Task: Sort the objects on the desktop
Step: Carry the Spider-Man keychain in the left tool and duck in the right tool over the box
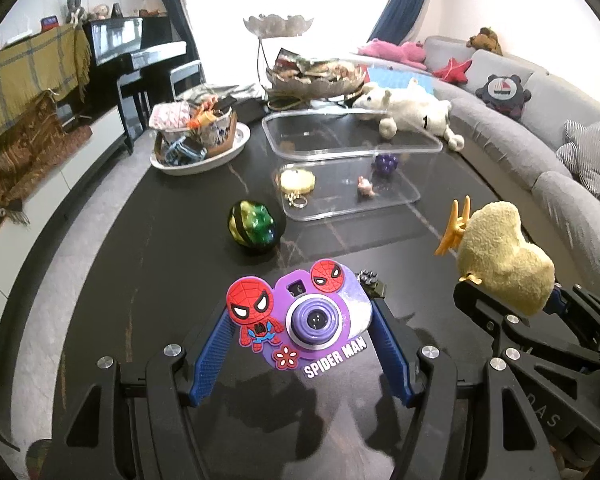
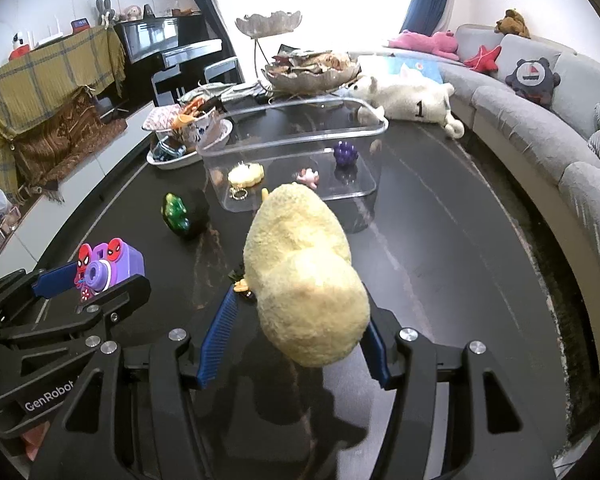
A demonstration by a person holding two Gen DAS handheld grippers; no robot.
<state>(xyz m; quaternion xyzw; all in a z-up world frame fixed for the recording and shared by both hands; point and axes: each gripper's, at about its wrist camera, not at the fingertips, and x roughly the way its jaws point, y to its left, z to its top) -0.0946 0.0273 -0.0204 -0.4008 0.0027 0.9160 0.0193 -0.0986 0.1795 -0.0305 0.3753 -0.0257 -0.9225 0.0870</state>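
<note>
Purple toy camera (image 1: pixel 320 316): upright, lens facing left tool (image 1: pixel 306 320), gripped.
Plush duck (image 2: pixel 304 276): long axis running away from right tool (image 2: pixel 296 320), gripped.

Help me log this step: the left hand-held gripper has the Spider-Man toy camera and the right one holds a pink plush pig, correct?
One error: the right hand-held gripper holds a yellow plush duck, not a pink pig, as the right wrist view shows. The left hand-held gripper does have the Spider-Man toy camera between its fingers.
</note>
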